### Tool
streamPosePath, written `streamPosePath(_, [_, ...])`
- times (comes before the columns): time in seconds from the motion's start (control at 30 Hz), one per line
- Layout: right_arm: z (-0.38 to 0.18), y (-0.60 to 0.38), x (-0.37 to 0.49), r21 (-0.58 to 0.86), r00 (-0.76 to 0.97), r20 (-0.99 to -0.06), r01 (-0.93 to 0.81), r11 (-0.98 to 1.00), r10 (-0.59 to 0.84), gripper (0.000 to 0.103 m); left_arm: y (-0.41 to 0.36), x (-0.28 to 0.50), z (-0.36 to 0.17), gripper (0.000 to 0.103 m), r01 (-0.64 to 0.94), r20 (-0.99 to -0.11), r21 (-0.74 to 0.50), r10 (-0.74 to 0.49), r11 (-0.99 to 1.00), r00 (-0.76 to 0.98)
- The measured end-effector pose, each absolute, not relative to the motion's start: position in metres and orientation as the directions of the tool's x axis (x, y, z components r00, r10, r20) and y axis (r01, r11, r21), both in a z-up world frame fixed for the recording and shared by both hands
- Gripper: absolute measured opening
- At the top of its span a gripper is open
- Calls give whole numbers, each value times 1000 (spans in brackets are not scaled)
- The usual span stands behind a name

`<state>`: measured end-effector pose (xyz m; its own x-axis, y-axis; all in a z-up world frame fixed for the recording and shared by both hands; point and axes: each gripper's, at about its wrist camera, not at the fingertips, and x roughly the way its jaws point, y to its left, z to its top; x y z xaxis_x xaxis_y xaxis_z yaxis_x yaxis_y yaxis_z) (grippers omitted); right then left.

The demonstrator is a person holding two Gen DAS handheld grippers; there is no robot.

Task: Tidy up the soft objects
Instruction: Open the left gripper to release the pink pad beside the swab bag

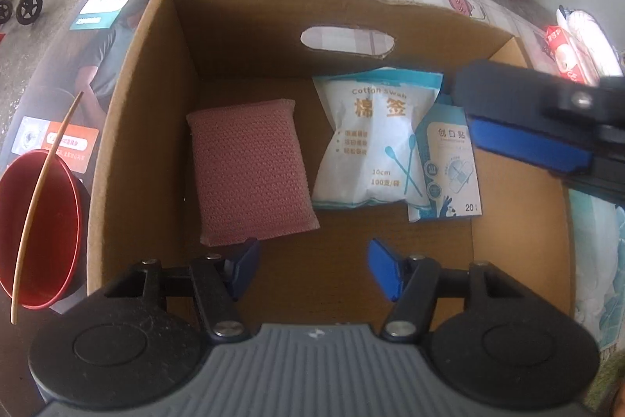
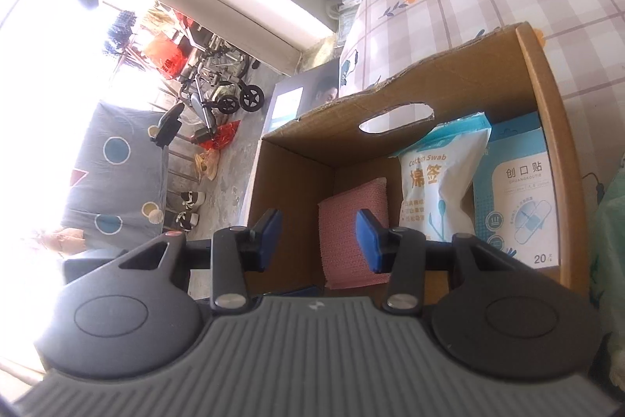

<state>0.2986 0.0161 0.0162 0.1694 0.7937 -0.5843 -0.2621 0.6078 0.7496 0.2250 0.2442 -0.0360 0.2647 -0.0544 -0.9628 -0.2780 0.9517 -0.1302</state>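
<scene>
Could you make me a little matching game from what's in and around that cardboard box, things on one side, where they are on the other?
Things:
1. pink sponge
2. cotton swab bag
3. plaster packet
4. red bowl

Places, as the left wrist camera shows them:
A. outside the cardboard box, to its left
B. middle of the box floor
C. left part of the box floor
D. nearest the box's right wall, partly under the bag

Pairs: 1-C, 2-B, 3-D, 4-A
</scene>
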Motion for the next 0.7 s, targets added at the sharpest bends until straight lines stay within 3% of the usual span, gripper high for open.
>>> streamPosePath(0.23, [46, -40, 271, 741, 219, -541, -333, 583, 812, 43, 252, 239, -73, 62, -345, -986, -109, -56, 932, 160])
streamPosePath(0.53, [36, -105, 229, 714, 257, -553, -345, 610, 793, 43, 253, 253, -77, 64, -340, -977, -67, 8, 938, 214])
streamPosePath(0.63, [29, -121, 215, 701, 288, -556, -340, 626, 780, 44, 248, 250, -71, 72, -332, -972, -50, 30, 942, 232])
streamPosePath(0.7, [25, -129, 206, 695, 308, -555, -339, 634, 773, 45, 246, 245, -65, 84, -342, -971, -41, 44, 939, 237])
